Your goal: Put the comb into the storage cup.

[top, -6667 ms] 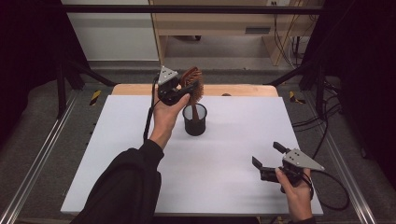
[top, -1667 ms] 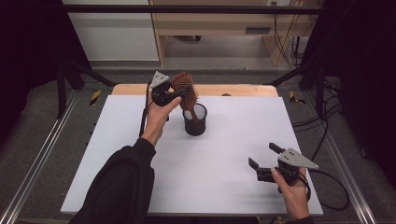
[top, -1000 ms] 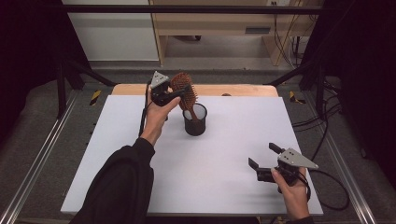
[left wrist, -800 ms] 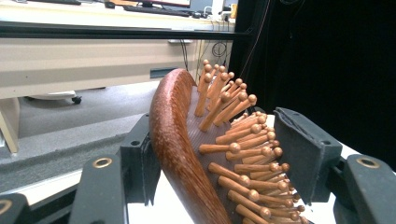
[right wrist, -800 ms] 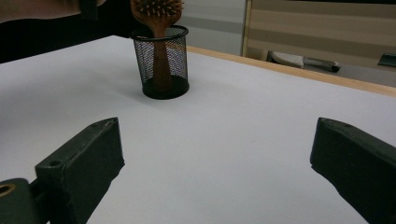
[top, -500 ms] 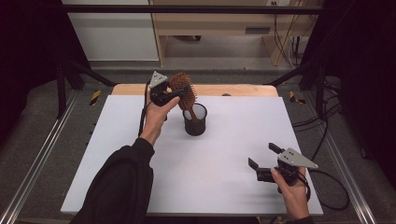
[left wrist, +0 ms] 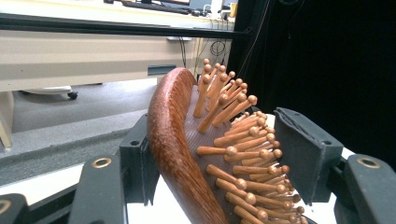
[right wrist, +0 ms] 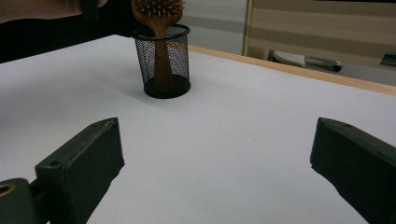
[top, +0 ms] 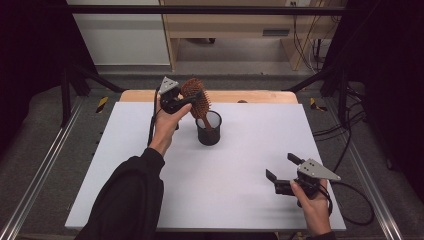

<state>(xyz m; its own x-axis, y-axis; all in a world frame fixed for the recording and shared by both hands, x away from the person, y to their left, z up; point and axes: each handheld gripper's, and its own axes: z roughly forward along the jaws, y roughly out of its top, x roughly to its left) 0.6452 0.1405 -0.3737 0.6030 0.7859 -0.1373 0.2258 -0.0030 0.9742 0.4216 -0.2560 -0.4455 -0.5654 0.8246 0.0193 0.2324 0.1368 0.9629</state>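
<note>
A wooden hairbrush (top: 194, 94) stands tilted with its handle down inside a black mesh cup (top: 208, 129) at the back middle of the white table (top: 125, 165). My left gripper (top: 197, 100) is shut on the brush head. In the left gripper view one jaw presses the brush's smooth back (left wrist: 170, 140) and the other meets the bristle tips, with my left gripper (left wrist: 210, 135) around it. My right gripper (top: 280, 165) rests open near the front right, holding nothing. From my right gripper (right wrist: 215, 130) the cup (right wrist: 162, 60) and brush (right wrist: 156, 9) show ahead, well apart from it.
A wooden strip (top: 260, 96) runs along the table's far edge. Cables (top: 350, 150) hang off the right side. Metal rails (top: 45, 170) flank the table on the left, and a wooden bench (top: 225, 25) stands beyond it on the floor.
Since 6.7 s ago the left hand shifted slightly left with the brush, its handle now down in the cup. Over the last second nothing has visibly moved.
</note>
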